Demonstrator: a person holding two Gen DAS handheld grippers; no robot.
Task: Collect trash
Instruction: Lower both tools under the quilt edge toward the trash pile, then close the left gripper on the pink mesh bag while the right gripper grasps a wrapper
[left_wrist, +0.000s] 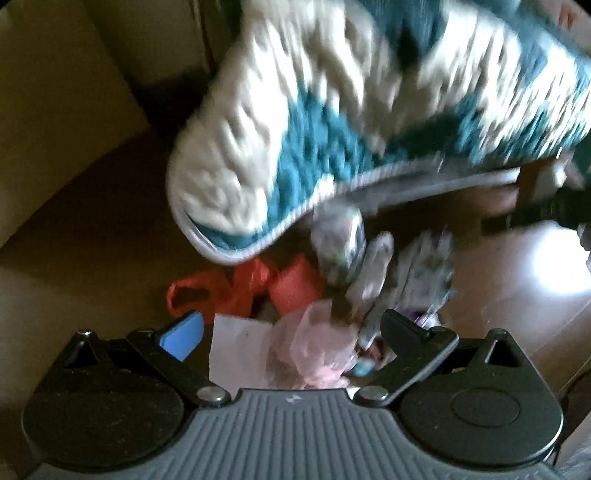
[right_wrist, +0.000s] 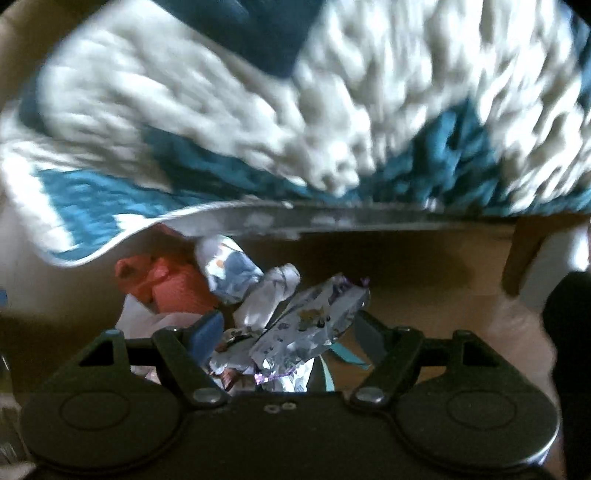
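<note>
Above the trash pile, the rug (right_wrist: 295, 122) is shaggy cream with teal patches and a pale grey edge. In the pile I see an orange-red plastic bag (left_wrist: 236, 288), a pale pink bag (left_wrist: 317, 343) and silvery foil wrappers (right_wrist: 314, 325) printed in purple. My left hand-held gripper (left_wrist: 291, 328) shows one blue pad.

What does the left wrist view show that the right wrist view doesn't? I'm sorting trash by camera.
Only the left wrist view shows the pink plastic bag between the open left gripper fingers, and a bright glare on the floor. Only the right wrist view shows the silver foil wrapper up close between the open right gripper fingers. Both show the teal and white rug, the red bag and crumpled wrappers.
</note>
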